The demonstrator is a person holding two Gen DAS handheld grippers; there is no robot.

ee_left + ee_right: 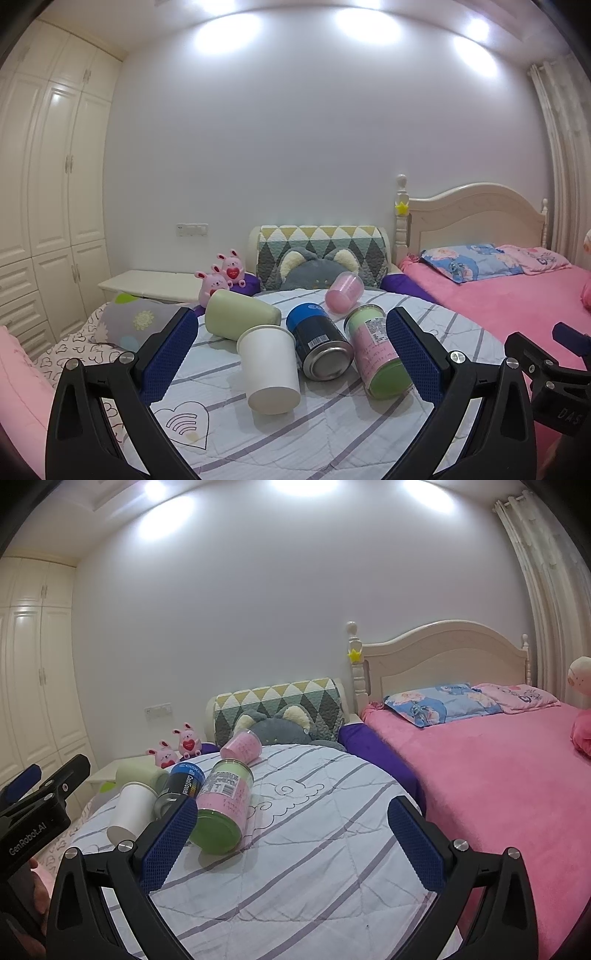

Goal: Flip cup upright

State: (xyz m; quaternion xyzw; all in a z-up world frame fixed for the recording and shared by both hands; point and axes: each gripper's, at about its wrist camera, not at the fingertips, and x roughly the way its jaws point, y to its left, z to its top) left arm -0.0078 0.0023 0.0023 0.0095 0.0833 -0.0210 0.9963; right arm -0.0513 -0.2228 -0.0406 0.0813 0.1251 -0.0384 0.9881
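Several containers lie on their sides on a striped white quilt [332,435]. A white paper cup [269,365] lies with its base toward me, also in the right wrist view [131,810]. Beside it lie a blue can [317,343], a pink-and-green canister [376,354], a pale green cup [240,314] and a pink cup [343,293]. My left gripper [291,354] is open and empty, its blue pads either side of the group, above the quilt. My right gripper [291,843] is open and empty over bare quilt, right of the canister [223,808].
A pink bed [498,775] with pillows lies to the right. A patterned cushion [321,254] and pink plush bunnies [221,277] sit behind the quilt. White wardrobes [48,184] stand at left. The other gripper shows at the right edge of the left wrist view [546,369].
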